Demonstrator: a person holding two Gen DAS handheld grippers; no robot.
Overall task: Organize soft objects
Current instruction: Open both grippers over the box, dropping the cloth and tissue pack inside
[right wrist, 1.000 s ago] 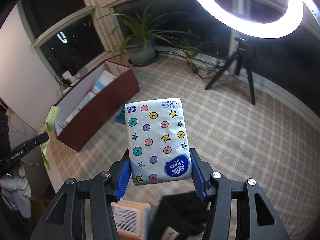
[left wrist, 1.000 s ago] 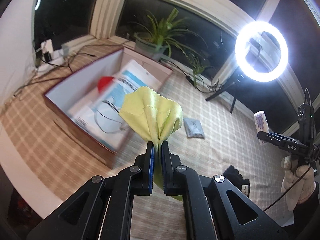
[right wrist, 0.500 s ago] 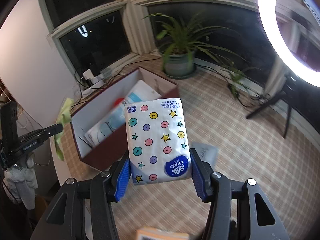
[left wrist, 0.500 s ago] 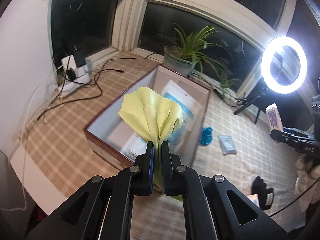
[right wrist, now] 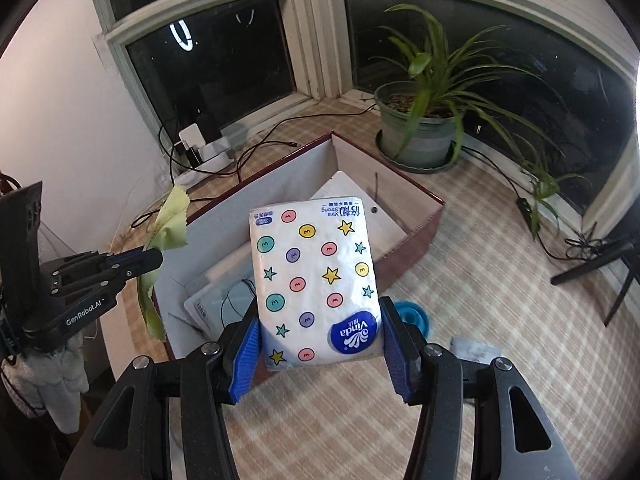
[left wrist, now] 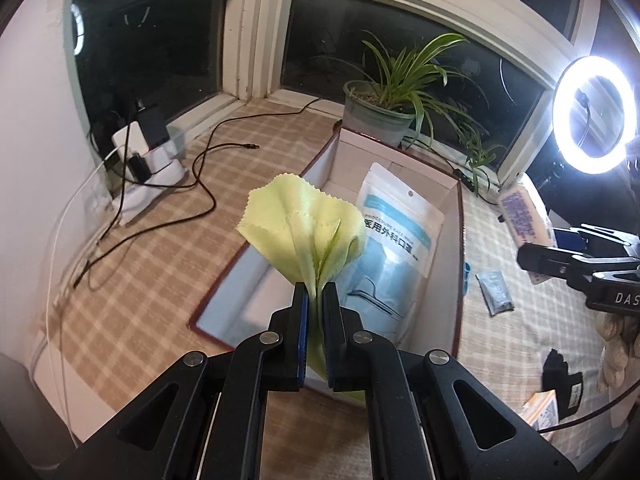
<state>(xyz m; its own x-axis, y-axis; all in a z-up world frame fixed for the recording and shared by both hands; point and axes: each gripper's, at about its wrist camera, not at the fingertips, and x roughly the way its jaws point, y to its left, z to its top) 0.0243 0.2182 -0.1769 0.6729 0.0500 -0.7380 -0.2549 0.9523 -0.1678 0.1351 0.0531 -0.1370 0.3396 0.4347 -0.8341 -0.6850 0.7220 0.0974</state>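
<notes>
The left gripper (left wrist: pixel 315 292) is clamped tight on a pale yellow-green microfibre cloth with pinked edges (left wrist: pixel 304 228), which fans out above the jaws and hangs below them. In the left wrist view the cloth sits over the near end of a long open cardboard box with dark red outer walls and a pale lining (left wrist: pixel 459 248). Inside the box, at about 1 o'clock from the cloth, lies a white and light-blue plastic pouch of face masks (left wrist: pixel 396 236).

The right gripper (right wrist: pixel 320 336) holds a white soft tissue pack printed with coloured dots and stars (right wrist: pixel 316 280), its blue pads pressing on the pack's two long sides. In the right wrist view the pack is above the box's near right corner, the box lying at 12 o'clock from it.

On the beige checked tablecloth (right wrist: pixel 500 280), at 3 o'clock from the tissue pack, rests a small blue round object (right wrist: pixel 416 316), and just beyond it a small grey sachet (right wrist: pixel 472 350). A green-leaved plant in a grey-green pot (right wrist: pixel 420 136) stands at 1 o'clock, behind the box. A lit ring lamp (left wrist: pixel 592 114) shines at 2 o'clock in the left wrist view.
</notes>
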